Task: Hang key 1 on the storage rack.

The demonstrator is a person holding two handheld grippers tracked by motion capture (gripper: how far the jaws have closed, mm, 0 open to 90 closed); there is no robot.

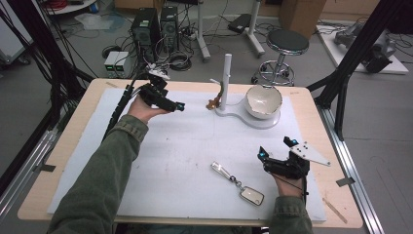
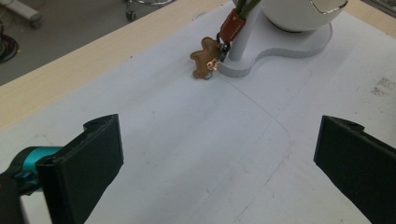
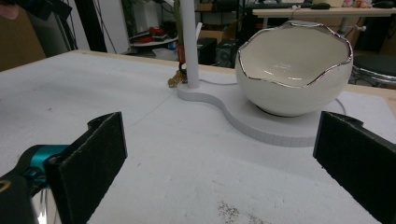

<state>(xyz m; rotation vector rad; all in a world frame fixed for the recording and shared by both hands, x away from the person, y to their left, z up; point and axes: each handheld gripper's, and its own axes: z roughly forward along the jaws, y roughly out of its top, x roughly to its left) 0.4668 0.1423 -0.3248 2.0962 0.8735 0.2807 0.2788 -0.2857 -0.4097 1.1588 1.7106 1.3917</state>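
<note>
Both grippers' fingers apart | white mat on wooden table | stool, cables behind

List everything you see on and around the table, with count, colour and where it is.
Bowl: one, white eggshell shape with silver rim, on stand base, far right.
Stand: one, white post and base, far centre.
Gingerbread keychain: one, brown, hanging at post foot.
Mirror keychain: one, silver, near centre on mat.
Mat: one, white, covering table.
Stool: one, black, behind table.
Left gripper: black, open, far left.
Right gripper: black, open, near right.
</note>
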